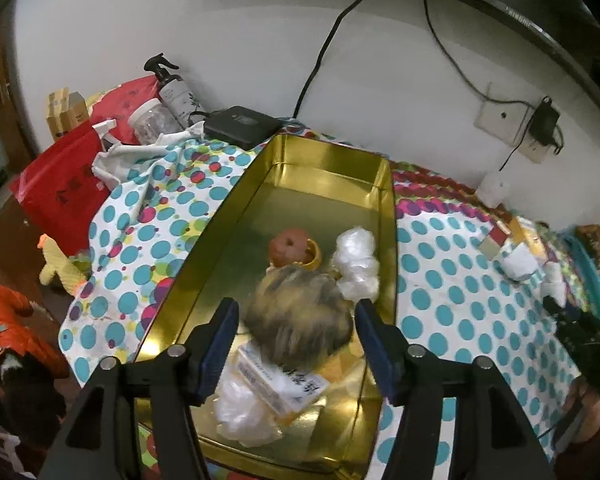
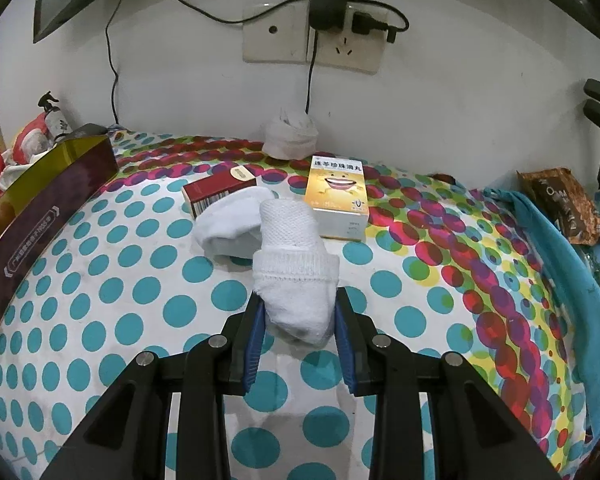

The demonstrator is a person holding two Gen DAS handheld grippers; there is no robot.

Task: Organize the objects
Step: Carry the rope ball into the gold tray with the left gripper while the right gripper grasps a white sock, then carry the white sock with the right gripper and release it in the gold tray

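A polka-dot cloth (image 2: 112, 292) covers the whole work surface, and on it at the left stands the long gold tin (image 1: 386, 184), its lid off, which serves as the collecting box. Inside the tin lie a blurred furry brown-grey object (image 1: 300, 312), a white printed packet (image 1: 284, 384), crumpled clear plastic wads (image 1: 358, 260) and a small orange toy (image 1: 290, 246) against a yellow cup. The left gripper (image 1: 296, 340) hangs over the tin with its jaws apart; the furry object sits between them, seemingly free of the pads. The right gripper (image 2: 298, 316) is clamped on a rolled white sock (image 2: 296, 280), near a second white sock (image 2: 232, 224), a yellow medicine box (image 2: 338, 196) and a red box (image 2: 220, 192). The step in hand looks like dropping one item while the next is gripped; next, the sock needs carrying left over the tin's wall and releasing in a bare part.
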